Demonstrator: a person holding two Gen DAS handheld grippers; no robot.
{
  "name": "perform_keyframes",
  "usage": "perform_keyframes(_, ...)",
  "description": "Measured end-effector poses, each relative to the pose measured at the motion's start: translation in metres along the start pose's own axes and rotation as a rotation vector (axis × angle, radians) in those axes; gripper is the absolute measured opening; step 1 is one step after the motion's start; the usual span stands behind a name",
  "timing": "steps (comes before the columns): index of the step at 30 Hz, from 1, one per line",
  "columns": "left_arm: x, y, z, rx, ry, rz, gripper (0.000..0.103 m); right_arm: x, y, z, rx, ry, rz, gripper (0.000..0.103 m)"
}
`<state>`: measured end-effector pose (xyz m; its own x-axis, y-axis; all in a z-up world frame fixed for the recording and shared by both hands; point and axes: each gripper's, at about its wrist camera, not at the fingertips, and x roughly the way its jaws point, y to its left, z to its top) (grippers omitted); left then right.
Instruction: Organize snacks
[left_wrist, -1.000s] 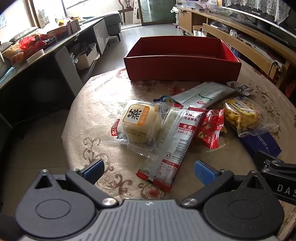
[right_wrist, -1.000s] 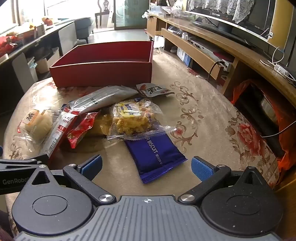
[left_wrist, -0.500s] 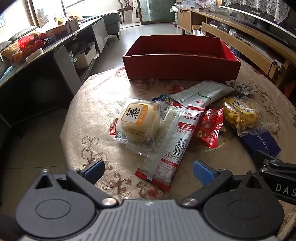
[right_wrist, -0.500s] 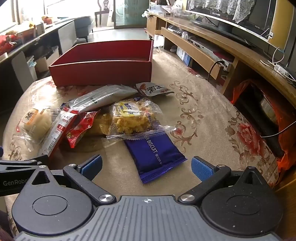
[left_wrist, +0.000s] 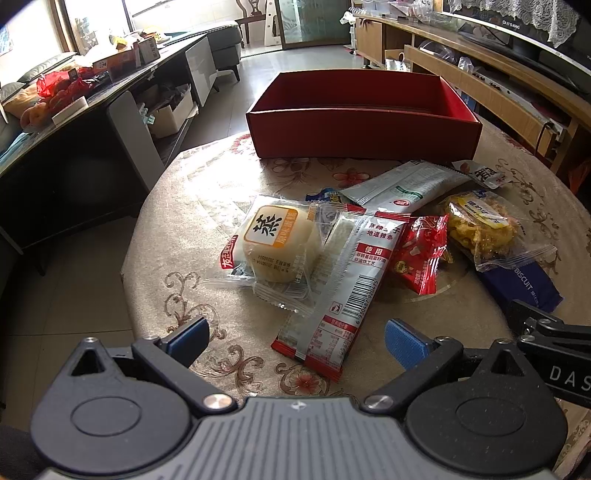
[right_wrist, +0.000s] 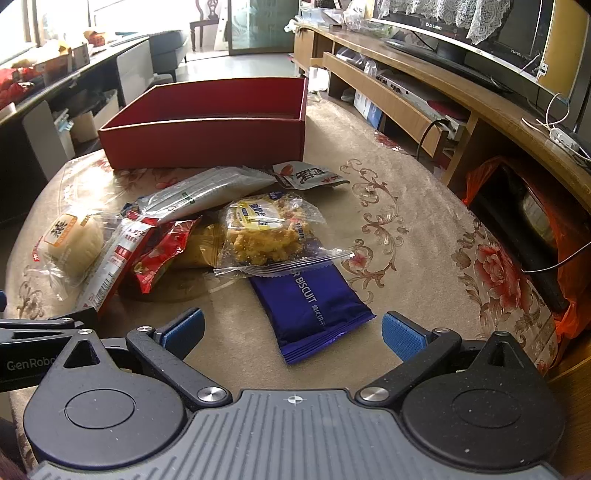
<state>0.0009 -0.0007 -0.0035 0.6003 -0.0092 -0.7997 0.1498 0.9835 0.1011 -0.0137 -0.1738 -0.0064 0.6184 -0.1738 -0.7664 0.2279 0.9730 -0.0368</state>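
Left hand-held gripper (left_wrist: 293, 334): blue-padded fingers spread wide, nothing between them, low over the near edge of the table (left_wrist: 207, 206).
Round pale bun in a clear wrapper with an orange label (left_wrist: 277, 247): leftmost of the snacks, ahead of the left hand-held gripper and slightly left of its centre line, apart from both fingers.
Long white-and-red sachet with a barcode (left_wrist: 347, 280): just right of the bun and overlapping its wrapper; its near end lies between the left fingers' tips, not touching them.
Small red crinkled packet (left_wrist: 421, 254): right of the sachet, touching it.
Long silver-grey pouch (left_wrist: 402, 186): behind the sachet, angled toward the box.
Red open cardboard box (left_wrist: 362, 122): at the far side of the table, beyond all the snacks.
Clear bag of yellow crispy pieces (right_wrist: 266, 229): right of the red packet, lying over the top of the biscuit pack.
Dark blue foil biscuit pack (right_wrist: 310, 306): directly ahead of the right hand-held gripper, its near end between the fingers.
Right hand-held gripper (right_wrist: 291, 328): fingers spread wide, holding nothing.
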Motion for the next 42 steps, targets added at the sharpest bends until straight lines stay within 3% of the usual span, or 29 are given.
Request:
perform_keyframes(13,0.001,0.005,-0.001,-0.009,0.0,-0.005,0.096,0.002,0.007,-0.001,-0.012,0.008,0.003,0.103)
perform_keyframes(24,0.006,0.026,-0.001,-0.052,0.001,-0.011,0.096,0.004,0.02,0.005,-0.035,0.022,0.058,0.103)
perform_keyframes(42,0.04,0.042,0.054,-0.077,-0.002,-0.007,0.096,0.013,0.037,0.033,-0.029,0.035,0.15,0.103)
